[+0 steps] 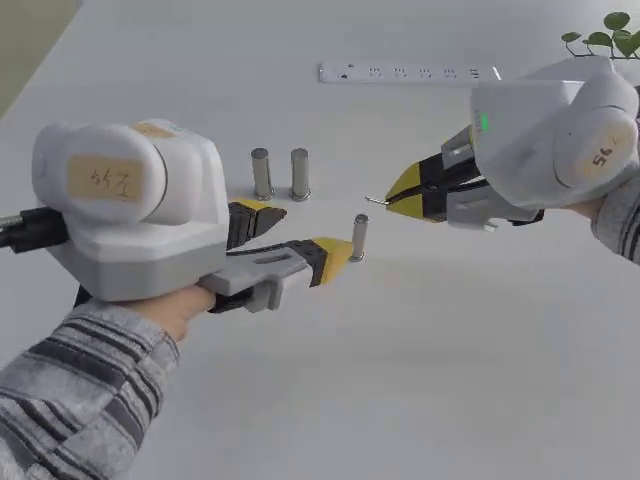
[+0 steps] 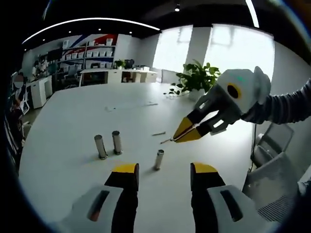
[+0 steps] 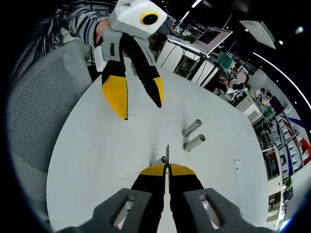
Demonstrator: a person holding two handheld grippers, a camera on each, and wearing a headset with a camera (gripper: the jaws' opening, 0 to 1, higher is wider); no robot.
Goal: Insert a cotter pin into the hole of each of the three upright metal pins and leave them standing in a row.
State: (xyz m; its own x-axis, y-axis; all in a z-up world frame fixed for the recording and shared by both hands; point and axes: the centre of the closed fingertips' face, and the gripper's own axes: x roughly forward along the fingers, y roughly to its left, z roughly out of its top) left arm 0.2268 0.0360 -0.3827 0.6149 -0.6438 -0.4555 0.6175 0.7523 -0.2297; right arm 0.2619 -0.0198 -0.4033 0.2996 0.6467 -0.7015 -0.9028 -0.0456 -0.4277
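Observation:
Three upright metal pins stand on the white table. Two stand side by side (image 1: pixel 261 172) (image 1: pixel 299 173); the third pin (image 1: pixel 359 237) stands apart, nearer me. My left gripper (image 1: pixel 300 238) is open, and its lower jaw tip is just left of that third pin (image 2: pixel 159 159), which stands ahead of the gap between the jaws. My right gripper (image 1: pixel 405 195) is shut on a thin cotter pin (image 1: pixel 376 201), held in the air just right of and above the third pin. The cotter pin (image 3: pixel 167 154) sticks straight out of the shut jaws toward the table.
A white power strip (image 1: pixel 410 72) lies at the far side of the table, and a green plant (image 1: pixel 605 38) stands at the far right. A loose thin pin (image 2: pixel 158 133) lies on the table beyond the third pin. A mesh chair (image 3: pixel 43 111) stands beside the table edge.

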